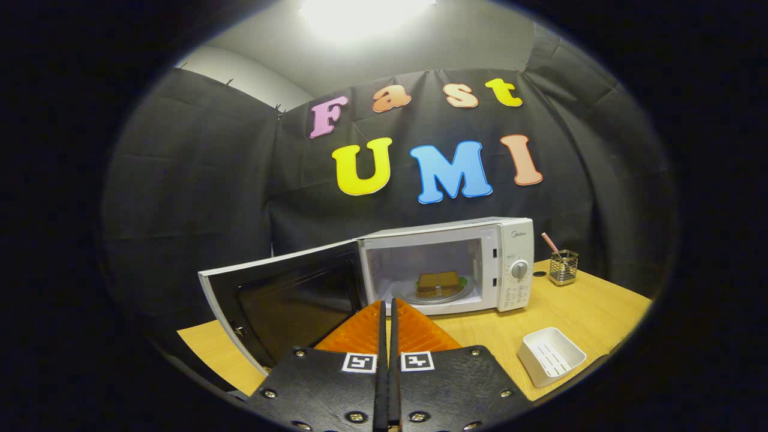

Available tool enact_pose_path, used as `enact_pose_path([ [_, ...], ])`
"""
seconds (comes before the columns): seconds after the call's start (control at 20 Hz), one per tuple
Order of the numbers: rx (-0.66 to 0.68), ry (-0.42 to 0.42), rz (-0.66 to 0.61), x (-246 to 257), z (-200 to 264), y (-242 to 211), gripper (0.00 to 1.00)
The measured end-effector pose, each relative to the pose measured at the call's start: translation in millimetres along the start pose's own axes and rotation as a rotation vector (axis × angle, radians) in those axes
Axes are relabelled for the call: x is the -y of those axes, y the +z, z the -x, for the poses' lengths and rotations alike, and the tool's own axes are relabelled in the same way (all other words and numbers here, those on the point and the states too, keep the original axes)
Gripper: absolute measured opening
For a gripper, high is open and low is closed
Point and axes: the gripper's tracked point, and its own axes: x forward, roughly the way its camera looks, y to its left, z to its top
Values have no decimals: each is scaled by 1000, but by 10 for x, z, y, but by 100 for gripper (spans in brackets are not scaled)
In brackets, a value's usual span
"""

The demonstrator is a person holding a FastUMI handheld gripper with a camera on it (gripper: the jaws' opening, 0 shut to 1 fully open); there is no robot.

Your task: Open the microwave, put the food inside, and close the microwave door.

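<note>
A: What's the booth like?
B: Black cloth wall [198, 180] draped round the back and both sides, creased, pinned along the top edge.
A: Above it?
B: Pale grey wall or ceiling [252, 72] over the cloth on the left. One bright ceiling light [360, 12], blown out white.
A: Furniture?
B: One light wood counter [588, 306], running from the cloth wall toward the camera. Its front corner on the left sits lower in shadow.
A: Floor, windows?
B: Can't tell. Light falls evenly on the counter, soft glare on the right part.
</note>
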Motion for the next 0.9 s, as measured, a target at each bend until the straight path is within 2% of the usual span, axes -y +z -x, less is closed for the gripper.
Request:
enact_pose_path([
  [0.55,-22,362,-51,-1537,381,181,0],
  [0.75,-23,436,-78,-1940,436,229,0],
  [0.9,-29,448,-79,-2127,373,235,0],
])
